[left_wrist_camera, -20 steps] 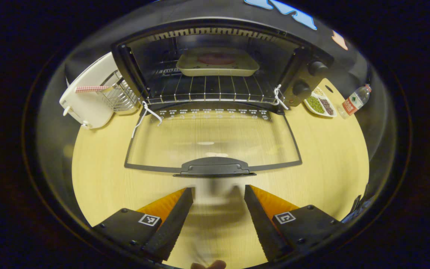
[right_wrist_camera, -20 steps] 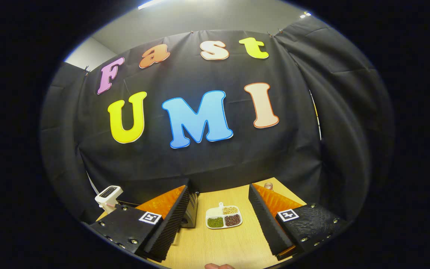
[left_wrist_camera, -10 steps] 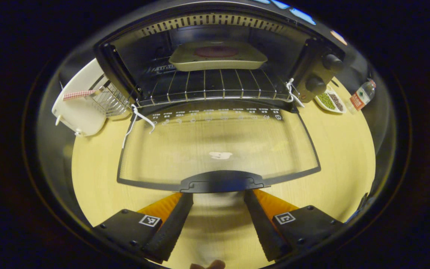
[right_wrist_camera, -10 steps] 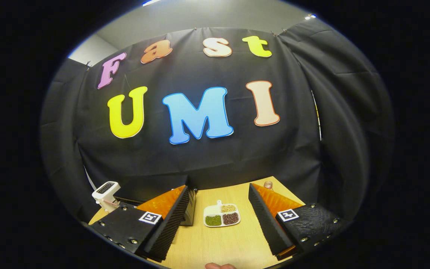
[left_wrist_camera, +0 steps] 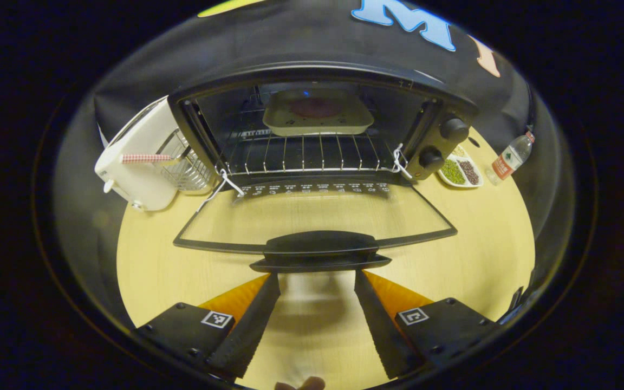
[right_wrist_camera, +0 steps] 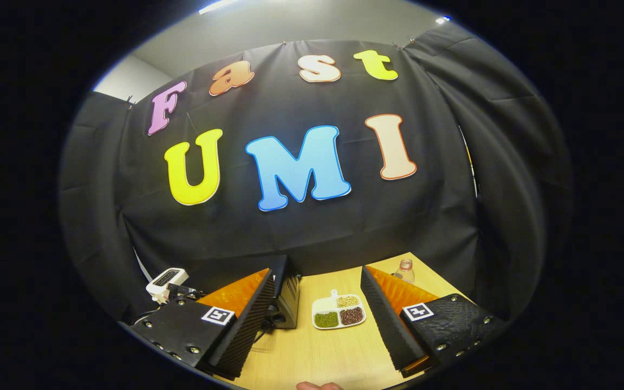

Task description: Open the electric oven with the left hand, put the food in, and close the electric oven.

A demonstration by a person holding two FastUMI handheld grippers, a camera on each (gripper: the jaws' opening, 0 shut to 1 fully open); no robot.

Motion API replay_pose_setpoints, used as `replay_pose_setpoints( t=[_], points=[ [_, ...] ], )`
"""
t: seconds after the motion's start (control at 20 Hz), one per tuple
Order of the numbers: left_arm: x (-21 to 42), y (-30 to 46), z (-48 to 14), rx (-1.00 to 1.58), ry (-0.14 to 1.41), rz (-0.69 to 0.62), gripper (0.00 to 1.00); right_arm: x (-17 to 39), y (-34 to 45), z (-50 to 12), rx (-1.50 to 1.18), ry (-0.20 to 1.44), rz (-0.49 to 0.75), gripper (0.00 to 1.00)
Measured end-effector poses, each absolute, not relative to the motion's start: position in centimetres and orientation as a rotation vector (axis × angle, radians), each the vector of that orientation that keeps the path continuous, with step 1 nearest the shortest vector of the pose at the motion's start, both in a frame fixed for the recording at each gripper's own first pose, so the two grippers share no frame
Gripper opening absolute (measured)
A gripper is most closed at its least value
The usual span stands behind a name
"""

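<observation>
Food tray (left_wrist_camera: 317, 112) sits on the electric oven (left_wrist_camera: 320, 127) rack; door (left_wrist_camera: 314, 219) down, closing remains. Left gripper (left_wrist_camera: 316, 281) jaws released just before the door handle (left_wrist_camera: 320, 250); right gripper (right_wrist_camera: 317, 292) jaws released, empty.

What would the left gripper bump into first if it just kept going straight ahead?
Most likely the door handle of the open oven door, which lies right in front of the open left gripper. Depth is hard to judge; it could slip just under the handle.

Left gripper view low, close, facing open oven (left_wrist_camera: 317, 135); right gripper view higher, facing wall (shared: bean dish (right_wrist_camera: 339, 312)).
</observation>
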State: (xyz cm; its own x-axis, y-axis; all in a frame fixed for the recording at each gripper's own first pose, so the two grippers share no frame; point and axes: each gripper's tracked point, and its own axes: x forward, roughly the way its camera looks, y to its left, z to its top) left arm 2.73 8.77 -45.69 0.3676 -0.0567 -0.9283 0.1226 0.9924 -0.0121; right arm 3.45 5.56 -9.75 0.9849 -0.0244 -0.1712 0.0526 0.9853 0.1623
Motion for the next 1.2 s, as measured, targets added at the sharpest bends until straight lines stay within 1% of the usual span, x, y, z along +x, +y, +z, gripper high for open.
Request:
replay_pose_setpoints(
  t=[0.05,0.15,0.2,0.25,0.35,0.4,0.5,0.55,0.65,0.75,0.85,1.05,1.1,1.2],
  points=[
    [2.8,8.7,-45.5,0.063,1.188,-0.111,0.99,3.4,5.6,-9.6,0.171,0.169,-0.037,0.97],
    [3.0,8.7,-45.0,0.071,1.164,-0.11,0.99,3.2,5.4,-9.4,0.165,0.162,-0.04,0.97],
    [3.2,8.6,-44.6,0.072,1.152,-0.111,0.95,3.1,5.2,-9.3,0.163,0.159,-0.042,0.97],
    [3.2,8.5,-44.2,0.068,1.144,-0.112,0.99,3.0,5.1,-9.3,0.163,0.159,-0.043,0.97],
    [3.4,8.4,-43.7,0.054,1.128,-0.106,0.99,3.0,4.7,-9.5,0.165,0.162,-0.05,0.97],
    [3.6,8.4,-43.6,0.049,1.122,-0.104,0.95,3.0,4.5,-9.4,0.168,0.162,-0.054,0.97],
    [4.5,8.3,-42.9,0.043,1.082,-0.097,0.95,2.9,4.2,-9.5,0.169,0.164,-0.063,0.97],
    [4.7,8.3,-42.4,0.042,1.06,-0.093,0.92,2.9,4.0,-9.6,0.17,0.167,-0.066,0.97],
    [5.2,8.3,-41.6,0.029,1.028,-0.085,0.92,2.8,3.8,-9.6,0.175,0.167,-0.071,0.97],
    [5.5,8.5,-40.2,0.028,0.978,-0.066,0.99,2.9,3.6,-9.7,0.171,0.168,-0.075,0.97],
    [5.4,7.9,-37.8,0.025,0.91,-0.071,0.96,3.0,3.5,-9.7,0.16,0.168,-0.077,0.97],
    [6.0,6.0,-30.7,-0.019,0.73,-0.097,0.99,3.2,3.9,-9.3,0.148,0.164,-0.058,0.97],
    [5.9,5.5,-28.6,-0.038,0.688,-0.104,0.95,3.2,4.0,-8.9,0.143,0.158,-0.052,0.97],
    [5.7,4.3,-23.9,-0.089,0.589,-0.124,0.95,3.0,4.2,-7.9,0.123,0.14,-0.041,0.97]
  ],
)
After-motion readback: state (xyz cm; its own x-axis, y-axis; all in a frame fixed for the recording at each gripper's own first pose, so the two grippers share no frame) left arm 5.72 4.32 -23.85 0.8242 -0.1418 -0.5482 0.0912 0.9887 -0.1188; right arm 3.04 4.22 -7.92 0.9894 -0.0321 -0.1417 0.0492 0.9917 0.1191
